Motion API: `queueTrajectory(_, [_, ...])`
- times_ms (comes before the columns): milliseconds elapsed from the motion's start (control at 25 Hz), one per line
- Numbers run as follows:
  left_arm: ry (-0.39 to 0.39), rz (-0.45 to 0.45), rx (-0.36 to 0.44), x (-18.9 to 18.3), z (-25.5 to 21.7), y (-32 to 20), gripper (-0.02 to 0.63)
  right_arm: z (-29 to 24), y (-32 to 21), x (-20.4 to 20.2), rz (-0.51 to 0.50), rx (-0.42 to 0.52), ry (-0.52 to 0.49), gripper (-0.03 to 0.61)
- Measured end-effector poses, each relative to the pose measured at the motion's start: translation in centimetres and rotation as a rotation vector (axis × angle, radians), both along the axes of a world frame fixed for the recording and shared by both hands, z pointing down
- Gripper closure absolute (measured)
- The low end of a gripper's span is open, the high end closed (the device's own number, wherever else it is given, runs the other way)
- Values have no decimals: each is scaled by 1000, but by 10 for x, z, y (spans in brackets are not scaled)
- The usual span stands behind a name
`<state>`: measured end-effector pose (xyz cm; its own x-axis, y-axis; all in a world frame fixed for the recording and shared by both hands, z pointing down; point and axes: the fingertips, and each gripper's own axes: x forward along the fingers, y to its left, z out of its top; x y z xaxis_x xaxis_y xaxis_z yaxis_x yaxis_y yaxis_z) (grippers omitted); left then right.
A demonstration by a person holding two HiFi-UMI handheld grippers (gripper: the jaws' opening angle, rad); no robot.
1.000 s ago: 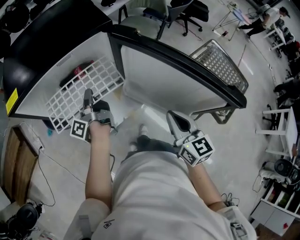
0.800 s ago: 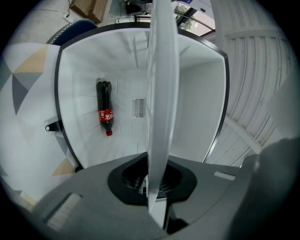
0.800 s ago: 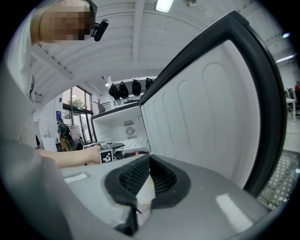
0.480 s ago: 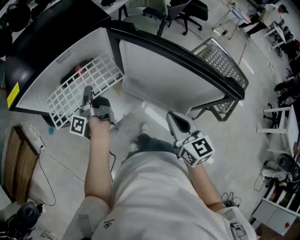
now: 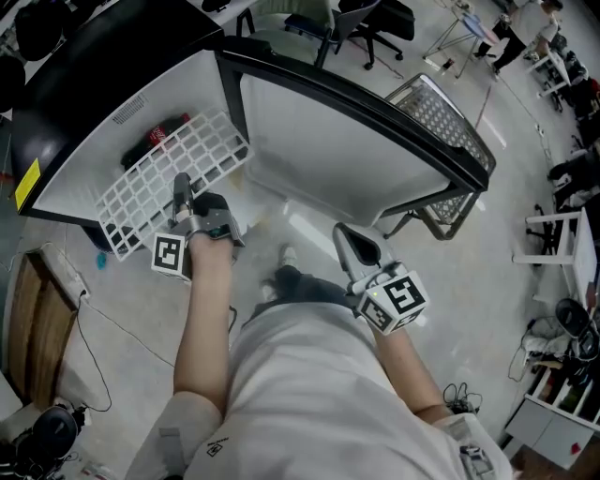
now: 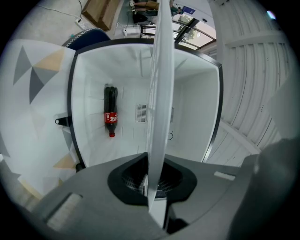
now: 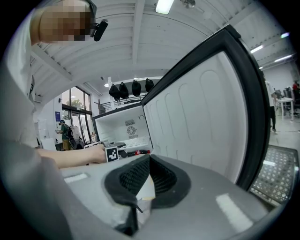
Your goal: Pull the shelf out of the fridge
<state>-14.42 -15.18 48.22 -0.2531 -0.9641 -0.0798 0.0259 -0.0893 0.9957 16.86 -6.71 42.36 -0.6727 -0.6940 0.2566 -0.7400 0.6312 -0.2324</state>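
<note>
The white wire shelf (image 5: 159, 178) sticks partway out of the open fridge (image 5: 84, 66), tilted toward me. My left gripper (image 5: 181, 190) is shut on the shelf's front edge. In the left gripper view the shelf (image 6: 159, 93) runs edge-on as a white band between the jaws of the left gripper (image 6: 152, 180). A cola bottle (image 6: 110, 110) lies inside the fridge, and in the head view this bottle (image 5: 157, 139) peeks out past the shelf's far edge. My right gripper (image 5: 354, 246) hangs by my thigh, shut and holding nothing; the right gripper (image 7: 140, 180) looks toward the fridge.
The fridge door (image 5: 347, 141) stands wide open to the right of the shelf. A metal mesh cart (image 5: 441, 122) sits behind the door. A wooden box (image 5: 37, 319) and a cable (image 5: 103, 319) lie on the floor at left. Office chairs (image 5: 375, 23) stand farther back.
The left gripper has shifted slightly right with the shelf in its grip, and more of the bottle shows beyond the shelf. The right gripper has not moved.
</note>
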Motion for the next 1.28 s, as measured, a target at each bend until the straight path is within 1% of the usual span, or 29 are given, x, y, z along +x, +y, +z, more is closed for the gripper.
queueTrajectory(120, [5, -4, 24, 7, -7, 11, 584, -2, 2, -3, -5, 0, -3, 575])
queueTrajectory(240, [19, 29, 27, 27, 1, 28, 584, 0, 10, -4, -13, 2, -5, 576])
queueTrajectory(400, [41, 82, 1, 53, 25, 54, 581, 1, 21, -8, -35, 1, -2, 576])
queueTrajectory(520, [21, 122, -18, 62, 34, 73, 581, 4, 30, -11, -51, -8, 5, 575])
queueTrajectory(640, [-22, 151, -37, 61, 41, 95, 583, 11, 39, -18, -74, -23, 9, 575])
queueTrajectory(760, [-86, 192, -104, 53, 58, 121, 583, 13, 46, -32, -113, -24, 11, 576])
queueTrajectory(840, [-104, 209, -129, 51, 63, 137, 581, 14, 50, -40, -144, -22, 13, 575])
queueTrajectory(920, [-107, 205, -119, 49, 61, 150, 580, 17, 53, -48, -181, -23, 14, 575])
queueTrajectory(1120, [-194, 165, -156, 26, 63, 192, 580, 20, 63, -82, -302, -16, 22, 576])
queueTrajectory(1160, [-226, 156, -173, 20, 62, 201, 580, 19, 64, -91, -329, -14, 23, 575])
queueTrajectory(1280, [-358, 128, -246, -4, 57, 224, 578, 13, 66, -121, -409, -3, 21, 575])
